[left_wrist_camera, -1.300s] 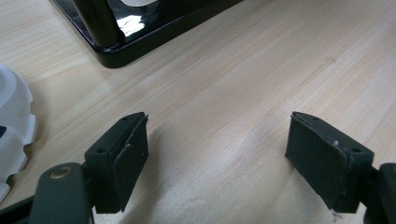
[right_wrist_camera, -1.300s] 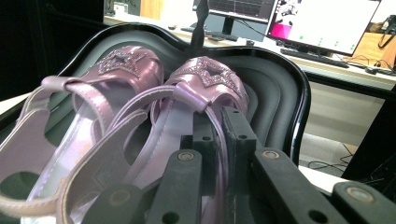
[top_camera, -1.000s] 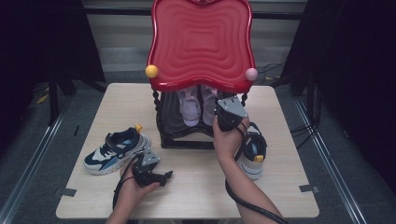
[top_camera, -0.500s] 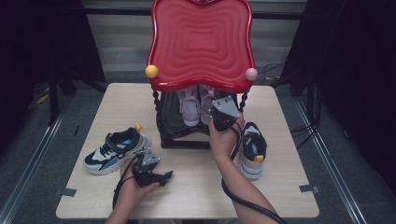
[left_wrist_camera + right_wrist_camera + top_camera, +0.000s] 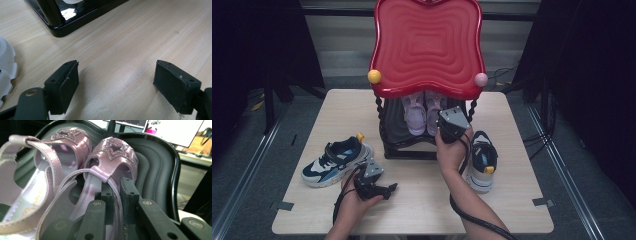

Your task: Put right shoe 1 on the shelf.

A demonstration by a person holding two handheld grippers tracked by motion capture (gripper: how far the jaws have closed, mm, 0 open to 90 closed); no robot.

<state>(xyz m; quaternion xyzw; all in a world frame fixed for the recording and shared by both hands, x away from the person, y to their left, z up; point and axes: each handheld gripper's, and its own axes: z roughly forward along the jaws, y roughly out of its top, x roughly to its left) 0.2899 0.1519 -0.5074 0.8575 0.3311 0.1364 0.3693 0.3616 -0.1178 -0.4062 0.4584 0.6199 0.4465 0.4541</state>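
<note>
Two pink sandals with star-shaped trim stand side by side on the black lower shelf of a rack (image 5: 407,150). My right gripper (image 5: 117,187) reaches into that shelf, shut on the heel strap of the right sandal (image 5: 112,152), beside the left sandal (image 5: 67,142). Its jaws have just eased open a trifle, with the strap still pinched between them. In the high view, the right gripper (image 5: 439,127) sits at the shelf's front. My left gripper (image 5: 389,189) rests low over the table near its front edge, open, nothing between its pads (image 5: 66,85).
The rack carries a large red wavy top (image 5: 427,45) with a yellow and a pink knob. A blue and white sneaker (image 5: 337,160) lies left of the rack, its mate (image 5: 482,157) right of it. The rack's black base (image 5: 57,25) is just ahead of the left gripper.
The right gripper has shifted slightly left at the rack's shelf. The left gripper has stayed where it was.
</note>
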